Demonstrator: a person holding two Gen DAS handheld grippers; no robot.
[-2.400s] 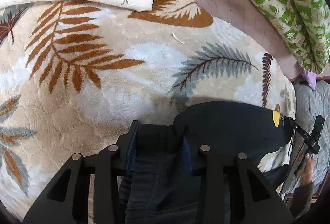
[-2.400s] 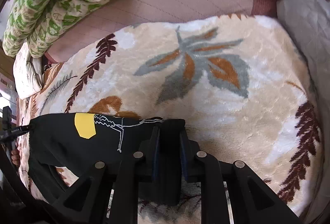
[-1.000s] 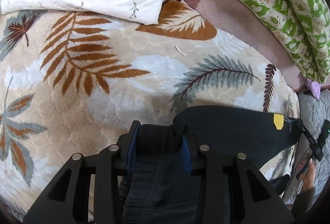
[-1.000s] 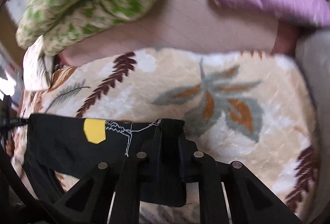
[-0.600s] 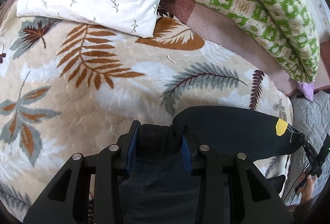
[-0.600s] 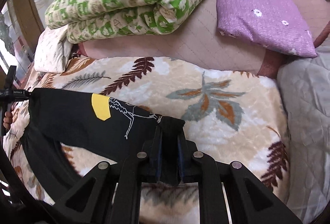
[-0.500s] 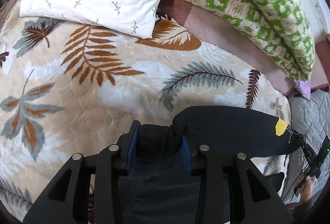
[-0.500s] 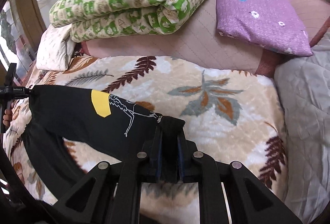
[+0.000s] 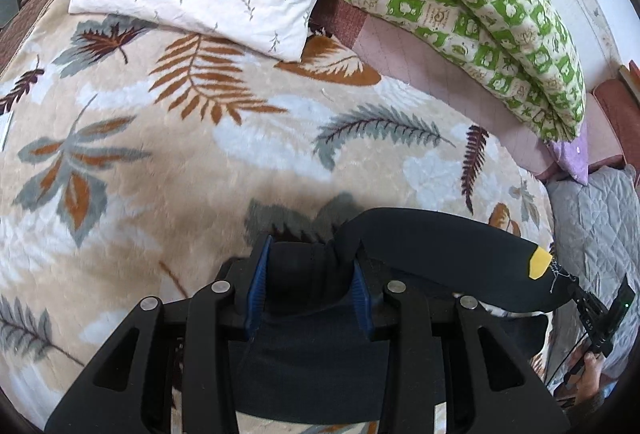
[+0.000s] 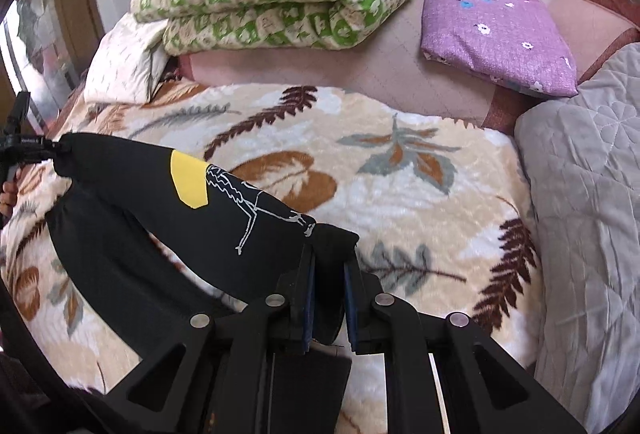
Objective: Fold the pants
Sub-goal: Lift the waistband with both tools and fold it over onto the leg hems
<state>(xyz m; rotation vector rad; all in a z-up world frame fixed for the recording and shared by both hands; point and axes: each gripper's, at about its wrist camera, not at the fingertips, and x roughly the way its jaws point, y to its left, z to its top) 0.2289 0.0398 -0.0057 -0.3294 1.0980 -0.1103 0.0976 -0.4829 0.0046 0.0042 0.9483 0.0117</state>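
Over leaf-print blanket (image 9: pixel 168 162), black pants (image 10: pixel 132 202)

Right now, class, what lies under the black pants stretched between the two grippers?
Under the black pants lies the leaf-patterned blanket. The patch directly beneath the hanging cloth is covered, so anything there cannot be seen.

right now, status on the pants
Left gripper and right gripper both clamped on black pants. Pants held up over leaf blanket. Nothing in the way.
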